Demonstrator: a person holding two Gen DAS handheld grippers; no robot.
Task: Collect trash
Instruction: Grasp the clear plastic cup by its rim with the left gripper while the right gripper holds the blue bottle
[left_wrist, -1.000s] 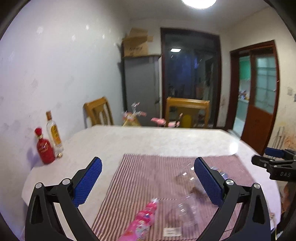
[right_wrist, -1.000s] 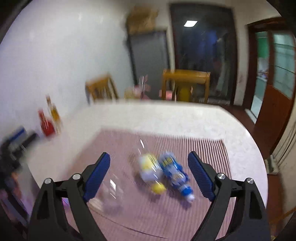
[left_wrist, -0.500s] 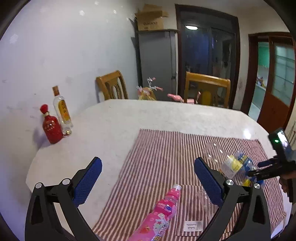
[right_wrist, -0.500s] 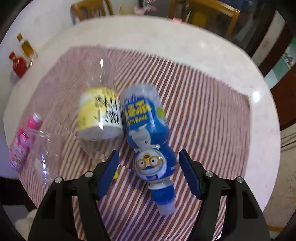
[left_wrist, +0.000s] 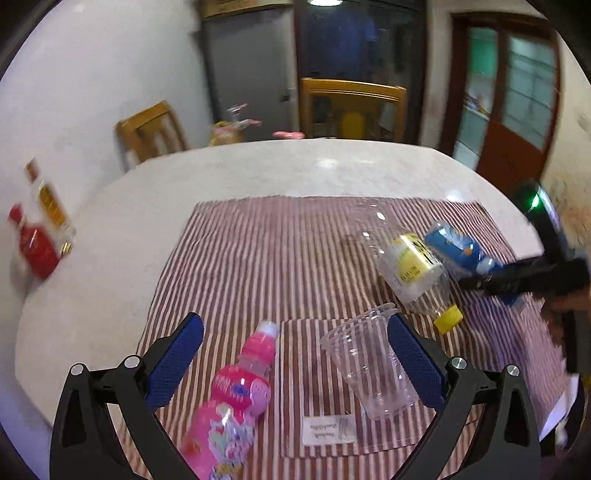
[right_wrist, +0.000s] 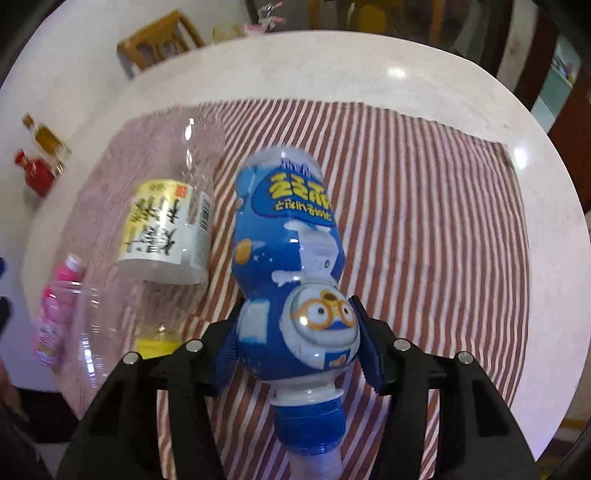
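- left gripper (left_wrist: 295, 350) hangs over the near edge of a red-and-white striped cloth (left_wrist: 280, 258) on a pale round table (left_wrist: 110, 229), its blue pads spread wide and pressing on nothing.
- between those pads lie a pink bottle (left_wrist: 229, 402) and a clear plastic cup (left_wrist: 369, 365) on its side; the cup sits just beside the right-hand pad, whether touching cannot be told.
- farther right on the cloth, a clear bottle with a yellow label (left_wrist: 410, 273) lies next to a blue bottle (left_wrist: 454, 251), where the right gripper is blurred.
- right gripper (right_wrist: 299, 347), in its own view, has just been closing, and its pads now press both sides of the blue cartoon bottle (right_wrist: 295, 258) low on its body, cap toward the camera.
- yellow-label bottle (right_wrist: 166, 225) lies just left of it on the striped cloth (right_wrist: 424, 221); the pink bottle (right_wrist: 55, 295) blurs at the left edge.
- two glass bottles, one red (right_wrist: 35, 173), stand by the wall.
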